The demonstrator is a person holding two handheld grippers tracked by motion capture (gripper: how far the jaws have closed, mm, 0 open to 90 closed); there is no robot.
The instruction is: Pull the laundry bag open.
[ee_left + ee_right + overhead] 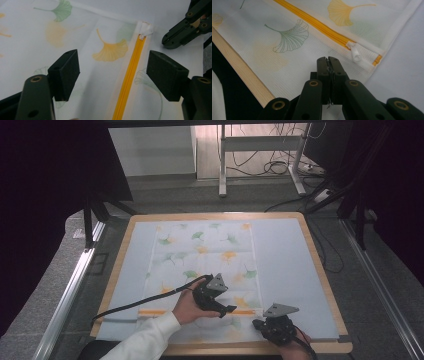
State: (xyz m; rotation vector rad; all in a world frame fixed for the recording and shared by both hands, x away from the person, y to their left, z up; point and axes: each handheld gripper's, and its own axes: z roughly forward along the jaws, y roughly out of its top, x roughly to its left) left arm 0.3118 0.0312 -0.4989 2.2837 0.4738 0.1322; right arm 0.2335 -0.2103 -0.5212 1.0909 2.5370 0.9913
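A white mesh bag (200,255) printed with ginkgo leaves lies flat on the pale blue mat (285,260). Its orange zipper (130,75) runs along the near end, with the white pull (356,53) at the right corner. My left gripper (226,310) hovers open over the zipper; in the left gripper view the left gripper (113,57) straddles the orange tape with nothing touching the pads. My right gripper (328,60) is shut, its tips down on the bag's fabric just short of the pull. In the left gripper view the right gripper (166,41) sits beside that corner.
The mat covers a wooden table (320,265) whose near edge (242,72) lies close under the bag. A white sleeve (145,340) reaches in from the bottom left. Metal rails, table legs and cables stand on the floor around the table.
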